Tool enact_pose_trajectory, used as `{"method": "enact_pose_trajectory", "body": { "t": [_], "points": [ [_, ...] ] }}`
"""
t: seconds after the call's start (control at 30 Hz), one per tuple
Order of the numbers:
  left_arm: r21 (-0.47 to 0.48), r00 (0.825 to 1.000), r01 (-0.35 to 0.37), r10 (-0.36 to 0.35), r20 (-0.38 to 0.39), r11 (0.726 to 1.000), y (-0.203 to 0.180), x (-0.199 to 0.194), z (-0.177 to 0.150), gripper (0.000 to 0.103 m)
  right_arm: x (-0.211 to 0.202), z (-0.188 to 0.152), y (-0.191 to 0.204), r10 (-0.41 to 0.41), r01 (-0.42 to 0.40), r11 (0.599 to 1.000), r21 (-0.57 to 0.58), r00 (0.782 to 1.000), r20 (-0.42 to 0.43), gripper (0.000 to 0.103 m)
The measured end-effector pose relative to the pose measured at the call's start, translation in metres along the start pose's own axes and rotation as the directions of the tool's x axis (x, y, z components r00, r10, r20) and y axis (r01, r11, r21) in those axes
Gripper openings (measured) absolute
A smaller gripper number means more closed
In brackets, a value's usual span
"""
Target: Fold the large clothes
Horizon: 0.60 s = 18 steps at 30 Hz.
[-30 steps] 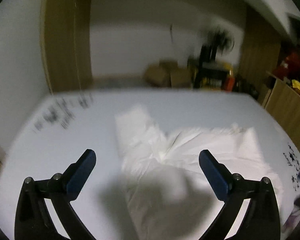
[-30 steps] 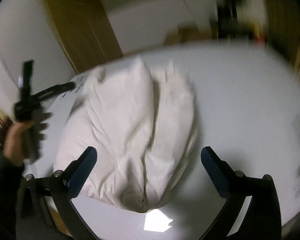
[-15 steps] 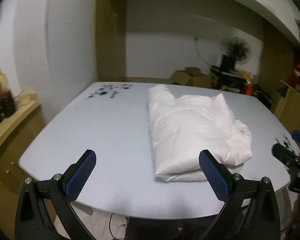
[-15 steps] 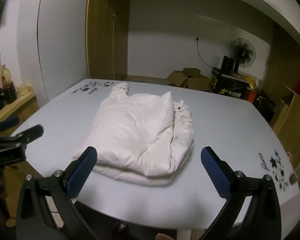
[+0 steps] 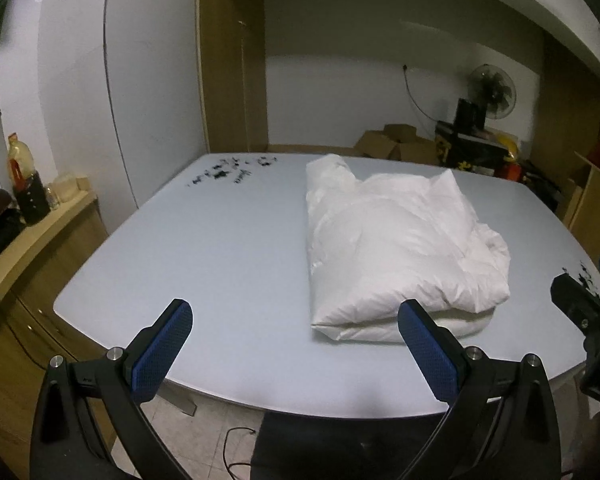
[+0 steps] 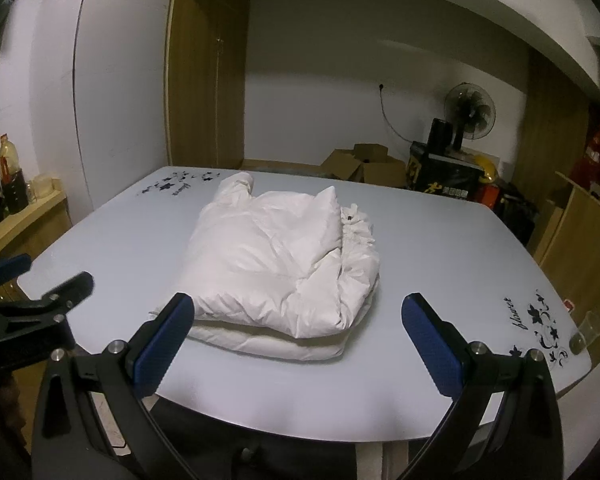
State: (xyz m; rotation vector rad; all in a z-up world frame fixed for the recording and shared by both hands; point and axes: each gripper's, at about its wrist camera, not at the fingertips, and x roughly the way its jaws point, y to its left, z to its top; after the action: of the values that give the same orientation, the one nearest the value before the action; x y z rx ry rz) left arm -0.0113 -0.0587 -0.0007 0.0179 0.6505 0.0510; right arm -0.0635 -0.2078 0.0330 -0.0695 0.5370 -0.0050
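Observation:
A white puffy jacket (image 5: pixel 395 240) lies folded into a thick bundle on the pale table (image 5: pixel 204 248). It also shows in the right wrist view (image 6: pixel 284 260), in the middle of the table (image 6: pixel 439 248). My left gripper (image 5: pixel 296 348) is open and empty, held back over the table's near edge, left of the jacket. My right gripper (image 6: pixel 298 338) is open and empty, held back from the near edge, in front of the jacket. Each gripper shows at the edge of the other's view: the right gripper (image 5: pixel 587 308) and the left gripper (image 6: pixel 32 292).
Black flower decals mark the table's far left corner (image 6: pixel 176 184) and near right corner (image 6: pixel 535 320). A small clear cup (image 6: pixel 583 330) stands at the right edge. A wooden counter with bottles (image 5: pixel 24 192) is on the left. Cardboard boxes (image 6: pixel 363 164) and a fan (image 6: pixel 469 114) stand behind.
Both grippers have pulled up and back from the jacket to the table's near edge. The jacket now lies as a folded bundle. Since half a second ago little has moved.

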Motion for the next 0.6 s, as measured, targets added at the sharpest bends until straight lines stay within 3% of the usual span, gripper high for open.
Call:
{"method": "enact_pose_trajectory", "body": {
  "t": [0.6],
  "points": [
    [0.01,1.0,-0.02,0.02,-0.004,1.0,-0.0006,-0.0022,-0.0014,0.103,0.0018,-0.0029,0.0016,-0.005,0.005,1.0,0.02,0.999,-0.034,0.103]
  ]
}}
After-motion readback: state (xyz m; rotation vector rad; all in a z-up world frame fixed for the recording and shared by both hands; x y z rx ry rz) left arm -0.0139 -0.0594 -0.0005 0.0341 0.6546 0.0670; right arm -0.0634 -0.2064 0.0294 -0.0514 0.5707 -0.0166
